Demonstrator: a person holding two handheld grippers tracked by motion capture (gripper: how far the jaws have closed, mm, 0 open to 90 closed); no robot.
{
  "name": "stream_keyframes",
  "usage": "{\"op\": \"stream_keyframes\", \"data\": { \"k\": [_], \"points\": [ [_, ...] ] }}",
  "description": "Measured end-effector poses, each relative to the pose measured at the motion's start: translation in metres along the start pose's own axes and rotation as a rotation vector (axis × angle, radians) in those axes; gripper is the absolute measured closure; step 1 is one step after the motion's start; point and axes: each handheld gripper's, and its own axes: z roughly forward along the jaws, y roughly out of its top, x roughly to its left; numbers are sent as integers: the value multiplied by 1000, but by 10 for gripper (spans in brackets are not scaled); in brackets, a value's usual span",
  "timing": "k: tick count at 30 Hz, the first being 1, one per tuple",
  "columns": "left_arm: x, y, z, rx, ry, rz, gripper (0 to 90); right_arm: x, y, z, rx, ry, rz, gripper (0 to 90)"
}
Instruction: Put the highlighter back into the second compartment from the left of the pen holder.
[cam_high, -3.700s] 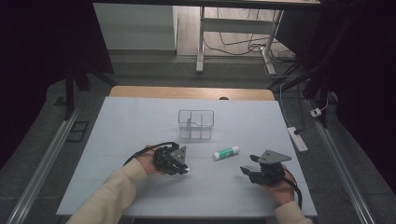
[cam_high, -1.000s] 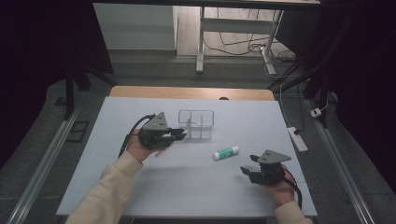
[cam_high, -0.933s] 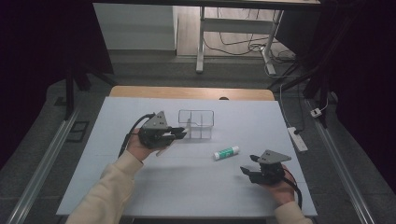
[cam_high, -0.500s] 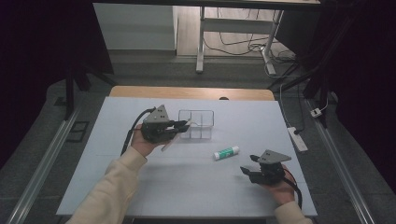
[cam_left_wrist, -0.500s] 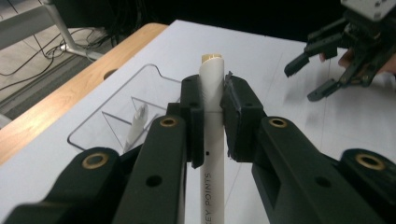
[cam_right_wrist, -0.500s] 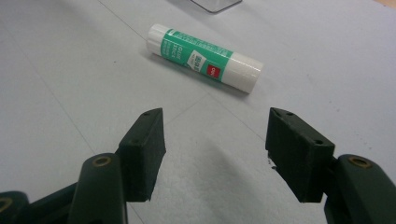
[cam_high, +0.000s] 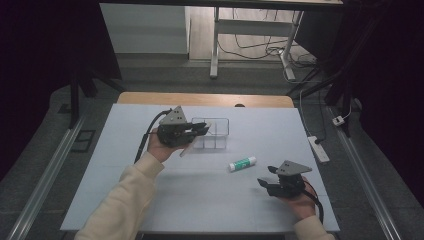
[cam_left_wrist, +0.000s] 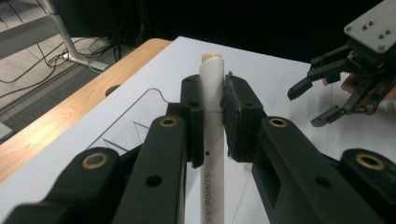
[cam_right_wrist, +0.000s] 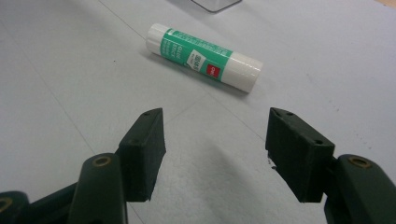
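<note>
Nearest, at the table's near right, the right gripper (cam_high: 270, 181) rests with its jaws wide apart and nothing between them; the right gripper view looks over bare tabletop (cam_right_wrist: 70, 70) to the green-and-white glue stick (cam_right_wrist: 204, 56) lying just beyond the tips. From above, that glue stick (cam_high: 242, 163) lies near the table's middle, apart from both hands. Farther and to the left, the left gripper (cam_high: 202, 131) is raised beside the clear compartment box (cam_high: 216, 134). The left gripper view shows its pads clamped on a white pen (cam_left_wrist: 211, 100), with printed lettering on the barrel, which the high view barely resolves.
</note>
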Motion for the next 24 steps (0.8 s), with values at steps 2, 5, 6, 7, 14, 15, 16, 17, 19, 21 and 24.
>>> {"op": "stream_keyframes", "data": {
  "k": [2,5,6,7,14,15,16,17,19,21,24],
  "points": [
    [0,2,2,-5,2,1,788,0,0,0,0,0,-1,368],
    [1,4,5,-3,1,0,788,0,0,0,1,1,1,368],
    [2,5,6,-2,3,1,788,0,0,0,0,2,1,368],
    [2,5,6,-1,3,0,788,0,0,0,-1,2,1,368],
    [6,9,11,-11,8,-6,788,0,0,-1,-7,3,7,368],
    [7,10,12,-11,10,-5,788,-1,0,-1,-7,3,8,368],
    [8,10,13,-12,11,-6,788,-1,-1,-1,-4,2,7,368],
    [8,11,14,-16,12,-11,788,-1,0,-1,-1,-2,5,368],
    [10,12,16,-24,12,-17,788,-1,-1,-1,-2,3,7,368],
    [11,13,19,-24,14,-15,788,-1,-1,-1,-1,2,6,369],
    [12,17,23,-26,16,-12,788,-1,-1,-1,-2,3,8,369]
  ]
}}
